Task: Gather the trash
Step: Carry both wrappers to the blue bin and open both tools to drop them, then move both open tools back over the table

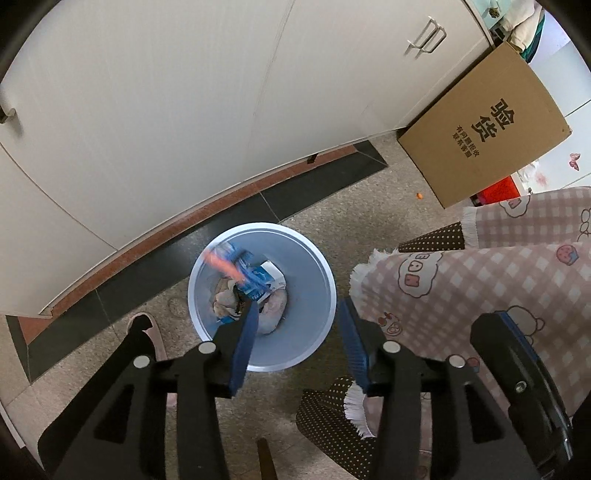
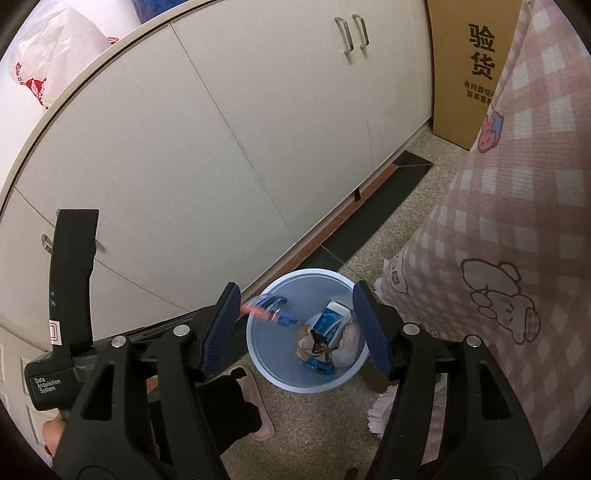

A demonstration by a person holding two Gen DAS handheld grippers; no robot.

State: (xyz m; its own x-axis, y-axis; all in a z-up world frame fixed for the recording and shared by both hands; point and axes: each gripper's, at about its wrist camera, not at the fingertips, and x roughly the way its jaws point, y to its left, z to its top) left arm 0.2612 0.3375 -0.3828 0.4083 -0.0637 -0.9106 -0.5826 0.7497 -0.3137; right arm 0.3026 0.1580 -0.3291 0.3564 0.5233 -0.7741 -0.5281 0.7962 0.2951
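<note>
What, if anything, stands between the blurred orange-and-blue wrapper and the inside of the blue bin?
Nothing visible. The wrapper is blurred over the open mouth of the bin, clear of both open grippers, left and right. Below lie only a carton and crumpled paper.

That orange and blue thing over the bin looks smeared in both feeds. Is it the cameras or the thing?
Left wrist view: only the wrapper is streaked; bin rim and cardboard box print stay sharp. Right wrist view: same smear on it, cabinet handles crisp. So probably motion blur on the thing itself, not the cameras.
</note>
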